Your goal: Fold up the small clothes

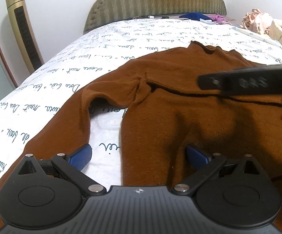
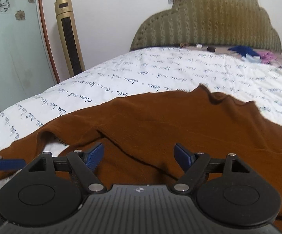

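A brown long-sleeved sweater [image 1: 189, 105] lies spread on the white quilt [image 1: 105, 44], its collar toward the headboard and one sleeve [image 1: 62, 120] bent down on the left. My left gripper [image 1: 139, 158] is open low over the gap between that sleeve and the body, its blue pads [image 1: 80, 159] apart and pinching nothing. My right gripper [image 2: 139, 156] is open just above the sweater's [image 2: 180, 124] chest, with no cloth between its pads [image 2: 95, 156]. In the left wrist view it shows as a blurred black bar [image 1: 248, 81] over the sweater's right side.
The quilt [image 2: 160, 74] carries printed handwriting. A padded olive headboard [image 2: 209, 19] stands at the far end, with blue and pink clothes [image 2: 254, 53] piled before it. A gold tower fan [image 2: 68, 37] stands by the wall on the left. Crumpled bags [image 1: 268, 25] sit at the bed's right edge.
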### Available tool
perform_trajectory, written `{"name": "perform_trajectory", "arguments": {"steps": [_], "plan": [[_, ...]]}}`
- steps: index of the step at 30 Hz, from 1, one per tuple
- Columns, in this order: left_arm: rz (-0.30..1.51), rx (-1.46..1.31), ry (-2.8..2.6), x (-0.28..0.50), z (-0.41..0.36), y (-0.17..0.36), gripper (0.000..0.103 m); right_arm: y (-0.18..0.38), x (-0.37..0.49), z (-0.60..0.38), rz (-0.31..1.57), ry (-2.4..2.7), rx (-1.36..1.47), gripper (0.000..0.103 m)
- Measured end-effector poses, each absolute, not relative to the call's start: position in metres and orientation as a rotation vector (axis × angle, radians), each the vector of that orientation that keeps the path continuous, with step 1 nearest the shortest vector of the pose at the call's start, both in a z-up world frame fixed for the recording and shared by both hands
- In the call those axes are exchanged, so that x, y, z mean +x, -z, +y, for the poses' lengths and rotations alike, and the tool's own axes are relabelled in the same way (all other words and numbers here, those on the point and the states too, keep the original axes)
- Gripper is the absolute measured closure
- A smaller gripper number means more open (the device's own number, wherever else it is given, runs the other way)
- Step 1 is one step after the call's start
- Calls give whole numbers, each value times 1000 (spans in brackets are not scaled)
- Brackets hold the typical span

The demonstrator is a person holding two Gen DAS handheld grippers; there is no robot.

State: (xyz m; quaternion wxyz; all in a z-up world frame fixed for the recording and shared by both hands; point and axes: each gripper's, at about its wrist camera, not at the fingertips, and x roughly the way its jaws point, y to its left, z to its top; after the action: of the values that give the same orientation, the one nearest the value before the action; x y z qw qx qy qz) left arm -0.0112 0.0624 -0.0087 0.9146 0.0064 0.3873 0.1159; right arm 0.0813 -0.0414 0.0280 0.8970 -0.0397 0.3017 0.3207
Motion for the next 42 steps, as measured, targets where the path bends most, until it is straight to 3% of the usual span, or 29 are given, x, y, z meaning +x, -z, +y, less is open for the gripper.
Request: {"name": "perform_trajectory", "arguments": {"steps": [6,19,26,35,41,42], "plan": [[801,-1,-251,-14,64,6,0,-33,65,-56,584,-650,-75,19],[812,-56,-333,-28,87,3,0,-20,53,-57,616,-669,-30,15],[841,-423,-434,-67,139,13,0,-17,45,-57,618,-677,-21,12],[658,-952,-439,-125,203,21,1,-13,39,-52,627,-687,-16,9],[566,-1078,-508,-140,234,24,1,-11,38,-53,630,-682,-11,7],[551,-1076,-530,-142,237,23,5,-10,38,-54,631,-680,-8,7]]}}
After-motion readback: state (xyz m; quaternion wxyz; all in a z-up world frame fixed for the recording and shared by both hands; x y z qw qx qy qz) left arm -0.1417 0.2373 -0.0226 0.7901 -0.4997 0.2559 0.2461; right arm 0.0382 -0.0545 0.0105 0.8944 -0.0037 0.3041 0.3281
